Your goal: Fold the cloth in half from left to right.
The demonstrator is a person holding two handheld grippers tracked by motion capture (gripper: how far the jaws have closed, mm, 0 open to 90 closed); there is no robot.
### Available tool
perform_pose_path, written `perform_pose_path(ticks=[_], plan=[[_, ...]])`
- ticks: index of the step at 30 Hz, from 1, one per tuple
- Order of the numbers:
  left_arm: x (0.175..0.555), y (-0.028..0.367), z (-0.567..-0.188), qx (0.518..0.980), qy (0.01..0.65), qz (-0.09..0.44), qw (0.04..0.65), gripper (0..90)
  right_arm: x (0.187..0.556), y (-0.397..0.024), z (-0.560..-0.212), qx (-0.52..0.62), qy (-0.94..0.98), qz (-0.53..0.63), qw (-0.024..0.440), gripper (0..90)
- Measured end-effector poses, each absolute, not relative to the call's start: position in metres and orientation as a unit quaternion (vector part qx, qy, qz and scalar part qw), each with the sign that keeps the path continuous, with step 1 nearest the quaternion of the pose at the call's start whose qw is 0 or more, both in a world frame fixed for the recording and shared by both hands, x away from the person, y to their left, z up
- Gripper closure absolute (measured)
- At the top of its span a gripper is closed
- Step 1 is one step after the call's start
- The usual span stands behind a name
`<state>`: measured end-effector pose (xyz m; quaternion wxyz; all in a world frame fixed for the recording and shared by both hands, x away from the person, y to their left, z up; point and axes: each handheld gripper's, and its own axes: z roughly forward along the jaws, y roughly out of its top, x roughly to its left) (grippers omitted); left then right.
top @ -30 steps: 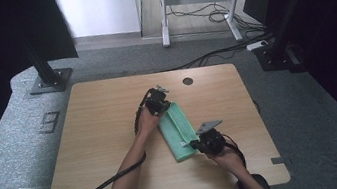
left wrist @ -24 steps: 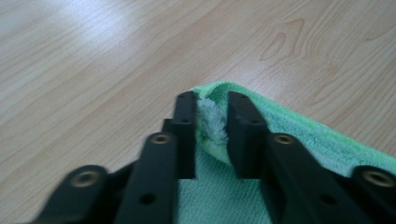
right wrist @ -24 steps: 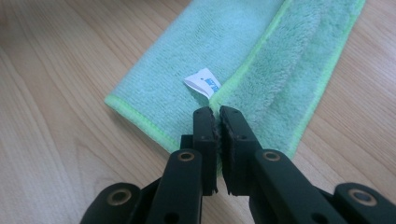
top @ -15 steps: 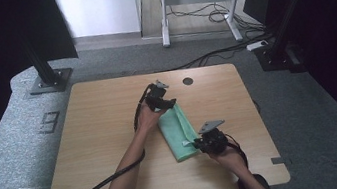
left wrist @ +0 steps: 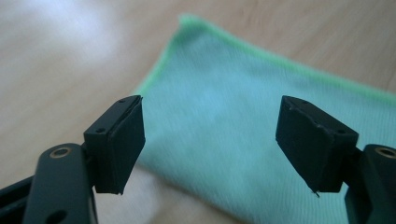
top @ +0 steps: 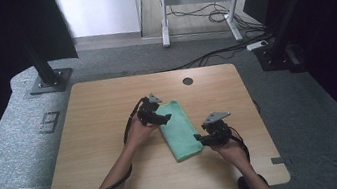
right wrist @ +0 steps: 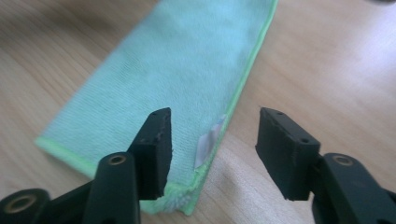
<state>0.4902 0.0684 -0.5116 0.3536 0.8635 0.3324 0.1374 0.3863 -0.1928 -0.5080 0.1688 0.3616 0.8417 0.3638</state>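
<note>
On the wooden worktop [top: 102, 135], a green cloth [top: 177, 128] lies flat, folded lengthwise into a long narrow strip, angled from mid-worktop back toward the person's side. Left tongs [top: 164, 118] sit at the strip's far end, over its left long edge; right tongs [top: 198, 140] sit at the near end, by the right edge. That diagonal spread, one tool per end, looks like the hold for laying a fold down straight w/o the fabric skewing.

Both sets of tongs have just been opening. Left gripper view: pads [left wrist: 119, 140] stand wide apart above the cloth [left wrist: 243, 140], nothing gripped, fabric resting on the worktop [left wrist: 60, 60] beneath. Right gripper view: the jaws are about half open, straddling the near corner of the cloth [right wrist: 177, 74], pads [right wrist: 156, 149] clear of the fabric, so it's released, not pinched. A small white tag [right wrist: 208, 142] shows at the hem, beside the bright green stitched edge.

Judgement: the fold is set and both ends let go at roughly the same time, prob. so the strip settles evenly. Edges line up neatly, no visible bunching. Next likely calls for regripping an end to fold the strip across its length; risk is dragging the top layer off the lower one.
</note>
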Motion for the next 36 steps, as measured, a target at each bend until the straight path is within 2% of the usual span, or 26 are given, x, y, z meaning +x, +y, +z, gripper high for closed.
perform_pose_path(ticks=[9, 17, 20, 22, 27, 36], plan=[[0.476, 0.072, -0.536, 0.878, 0.327, 0.145, 0.318, 22.7, 0.392, -0.201, -0.529, 0.369, 0.858, 0.318, 0.161, 39.1], [0.468, 0.075, -0.534, 0.868, 0.337, 0.141, 0.338, 22.7, 0.391, -0.206, -0.537, 0.367, 0.862, 0.314, 0.151, 37.8], [0.456, 0.075, -0.532, 0.864, 0.34, 0.128, 0.348, 20.7, 0.392, -0.208, -0.539, 0.373, 0.858, 0.323, 0.142, 36.6], [0.447, 0.073, -0.534, 0.864, 0.344, 0.13, 0.344, 14.5, 0.394, -0.21, -0.54, 0.379, 0.854, 0.33, 0.133, 36.6], [0.432, 0.073, -0.541, 0.862, 0.355, 0.134, 0.335, 13.5, 0.392, -0.209, -0.541, 0.375, 0.856, 0.332, 0.129, 35.9], [0.436, 0.091, -0.546, 0.853, 0.38, 0.135, 0.333, 12.3, 0.384, -0.191, -0.542, 0.358, 0.862, 0.336, 0.127, 31.8]])
